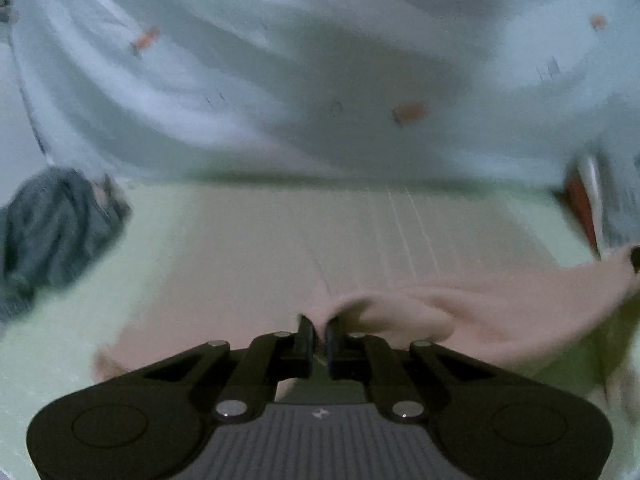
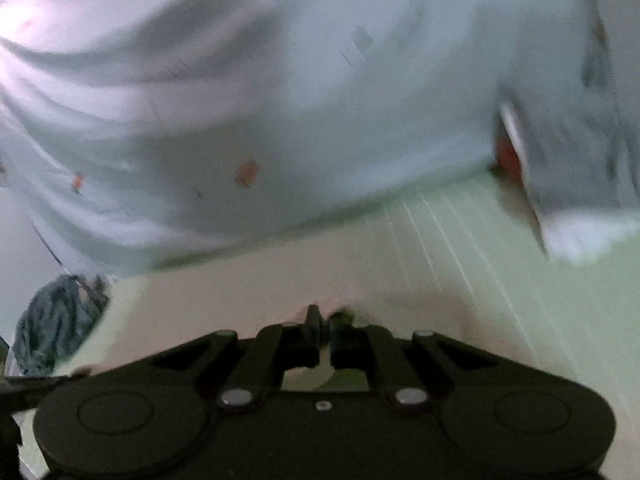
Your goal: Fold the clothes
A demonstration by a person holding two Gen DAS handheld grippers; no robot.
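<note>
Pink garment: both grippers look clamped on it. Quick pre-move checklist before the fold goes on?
1. Left gripper shut on pink garment: ok, cloth bunches between the closed fingers.
2. Right gripper shut on the garment: ok, though blur hides how much cloth it has.
3. Garment edge taut between the grippers: cannot tell; in the left view it sags in a fold toward the right.
4. Green surface ahead free for laying down: ok, bare up to the pale sheet.
5. Dark cloth pile clear of the fold path: ok, off to the left, apart from the garment.
6. Image sharpness: not ok, both views are motion-blurred.
</note>
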